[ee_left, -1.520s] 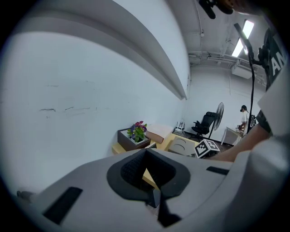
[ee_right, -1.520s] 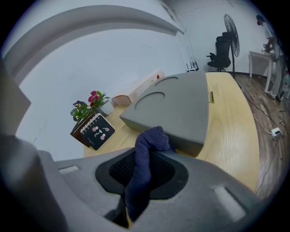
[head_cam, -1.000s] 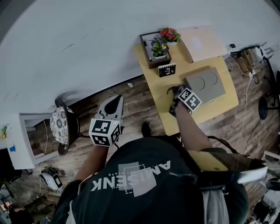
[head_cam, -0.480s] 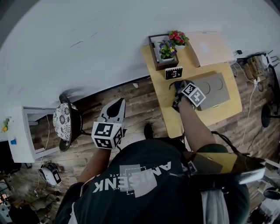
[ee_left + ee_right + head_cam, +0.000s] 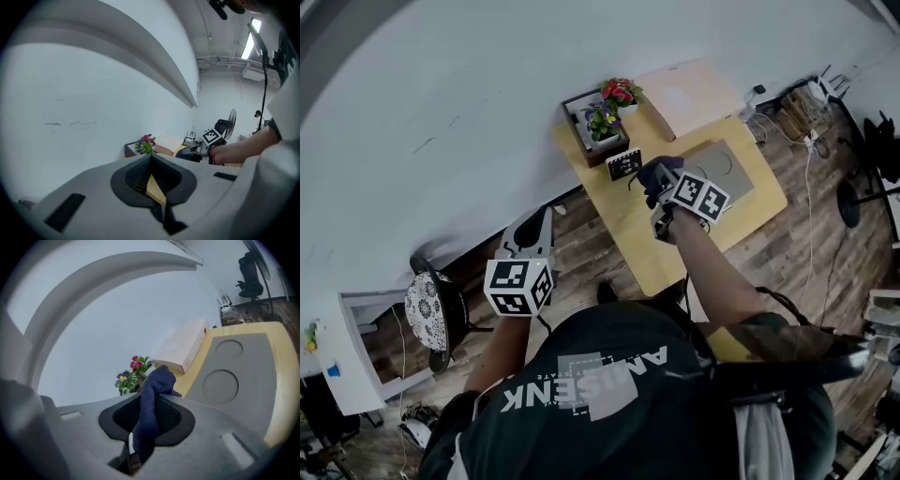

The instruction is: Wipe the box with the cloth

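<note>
In the head view, the right gripper (image 5: 661, 192) is clamped on a dark blue cloth (image 5: 649, 172) above the yellow wooden worktop (image 5: 642, 248), near the left edge of a grey mat with two circles (image 5: 731, 169). The flat pale cardboard box (image 5: 689, 94) lies at the far side by the white wall, apart from the cloth. The left gripper (image 5: 534, 225) hangs over the plank floor (image 5: 591, 214), left of the worktop. In the left gripper view its jaws are together, with nothing between them. In the right gripper view the cloth stands bunched up between the jaws, and the box lies beyond it, beside potted flowers.
</note>
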Demonstrator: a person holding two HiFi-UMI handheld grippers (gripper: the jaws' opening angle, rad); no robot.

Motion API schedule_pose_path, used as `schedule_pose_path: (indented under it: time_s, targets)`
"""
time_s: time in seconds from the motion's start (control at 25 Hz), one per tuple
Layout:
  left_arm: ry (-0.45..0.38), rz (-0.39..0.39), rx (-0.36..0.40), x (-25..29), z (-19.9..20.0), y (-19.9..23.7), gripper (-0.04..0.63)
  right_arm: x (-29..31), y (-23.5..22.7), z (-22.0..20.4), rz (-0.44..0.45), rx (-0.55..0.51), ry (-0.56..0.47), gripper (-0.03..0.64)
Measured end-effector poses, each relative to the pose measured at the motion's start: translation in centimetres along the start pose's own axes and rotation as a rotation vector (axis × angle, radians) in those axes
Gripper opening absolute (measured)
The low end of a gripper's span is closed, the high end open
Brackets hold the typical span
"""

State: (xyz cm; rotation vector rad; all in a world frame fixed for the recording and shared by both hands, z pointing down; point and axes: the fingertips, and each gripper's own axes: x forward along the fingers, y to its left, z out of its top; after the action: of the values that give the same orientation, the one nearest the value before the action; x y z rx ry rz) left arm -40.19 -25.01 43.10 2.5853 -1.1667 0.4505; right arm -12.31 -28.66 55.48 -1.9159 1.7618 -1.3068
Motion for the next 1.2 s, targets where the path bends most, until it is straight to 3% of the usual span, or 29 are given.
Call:
schedule_pose_path:
  time_s: [0.24,0.6,0.76,1.0,1.2]
  targets:
    - [-0.064,-0.097,0.024,3.4,4.5,-2.5,0.000,-5.4,3.0,5.4,0.130,-0.108,-0.060,0.072]
    - [-0.109,-0.190,0.063,6.4,9.1,-7.0,0.000,-15.4,6.0,12.1,0.202,-0.352,-0.217,0.072]
    - [-0.114,-0.226,0.092,7.7,10.0,-9.4,0.000,-18.6,6.0,14.1,0.199,-0.411,-0.269,0.072]
    - [-0.104,-0.238,0.090,9.6,9.9,-13.0,0.000,-20.7,0.7,17.0,0.109,-0.464,-0.304,0.072]
    - [-0.070,-0.179,0.080,11.5,8.5,-16.0,0.000,-19.1,-7.7,18.7,0.045,-0.496,-0.211,0.072]
